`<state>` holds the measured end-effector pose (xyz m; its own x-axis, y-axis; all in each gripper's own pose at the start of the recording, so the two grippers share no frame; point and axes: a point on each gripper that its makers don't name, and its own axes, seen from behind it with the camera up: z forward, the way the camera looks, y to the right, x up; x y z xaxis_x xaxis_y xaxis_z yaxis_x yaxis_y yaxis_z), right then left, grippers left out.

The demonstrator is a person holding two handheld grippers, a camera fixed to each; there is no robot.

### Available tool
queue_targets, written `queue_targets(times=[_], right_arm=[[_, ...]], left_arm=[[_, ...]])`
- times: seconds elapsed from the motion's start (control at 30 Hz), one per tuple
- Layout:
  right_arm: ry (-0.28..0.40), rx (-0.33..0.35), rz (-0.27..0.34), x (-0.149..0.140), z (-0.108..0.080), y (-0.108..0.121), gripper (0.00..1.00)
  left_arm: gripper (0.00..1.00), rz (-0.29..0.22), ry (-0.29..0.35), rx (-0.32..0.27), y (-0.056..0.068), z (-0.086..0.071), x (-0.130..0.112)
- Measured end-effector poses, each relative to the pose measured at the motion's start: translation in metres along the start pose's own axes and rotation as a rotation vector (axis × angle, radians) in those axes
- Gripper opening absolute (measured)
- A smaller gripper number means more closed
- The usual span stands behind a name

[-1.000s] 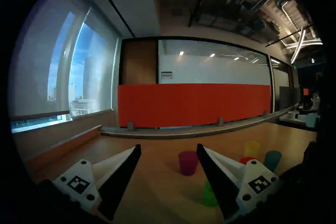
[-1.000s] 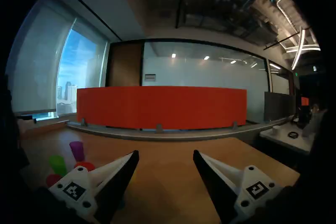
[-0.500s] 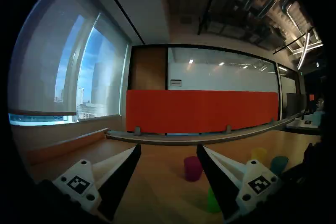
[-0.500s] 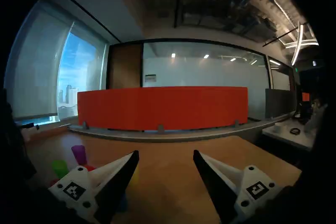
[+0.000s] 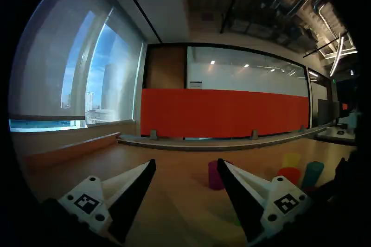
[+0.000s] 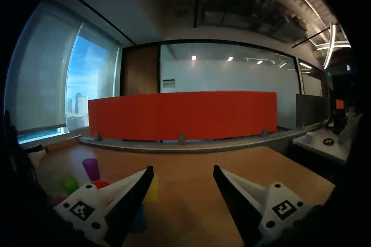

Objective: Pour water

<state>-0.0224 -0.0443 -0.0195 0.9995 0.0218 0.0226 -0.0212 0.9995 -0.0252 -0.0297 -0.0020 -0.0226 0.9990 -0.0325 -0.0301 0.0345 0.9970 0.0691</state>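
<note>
Currently the left gripper and right gripper both stand open and empty, while the purple cup, at lower centre of the left gripper view, looks like light, smooth plastic: grip mid-wall, gently.

Colourful cups stand together on the wooden table.

An orange partition stands along the far edge of the wooden tabletop. Left of the partition is a large window onto city towers. Above it run a brown wooden panel and a glass wall. To its right stands a white desk, with crossed light strips overhead.
</note>
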Motion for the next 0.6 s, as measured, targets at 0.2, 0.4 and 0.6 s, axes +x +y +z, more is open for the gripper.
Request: queue_targets(times=[0.2, 0.4, 0.6], right_arm=[[0.001, 0.006, -0.004, 0.004, -0.001, -0.002, 1.00], [0.000, 0.009, 0.000, 0.005, -0.001, -0.002, 1.00], [-0.007, 0.009, -0.003, 0.005, -0.001, -0.003, 1.00]], left_arm=[[0.98, -0.011, 0.003, -0.007, -0.002, 0.001, -0.005], [0.98, -0.008, -0.009, -0.014, 0.000, 0.002, -0.011], [0.98, 0.000, -0.021, -0.016, 0.002, 0.003, -0.017]])
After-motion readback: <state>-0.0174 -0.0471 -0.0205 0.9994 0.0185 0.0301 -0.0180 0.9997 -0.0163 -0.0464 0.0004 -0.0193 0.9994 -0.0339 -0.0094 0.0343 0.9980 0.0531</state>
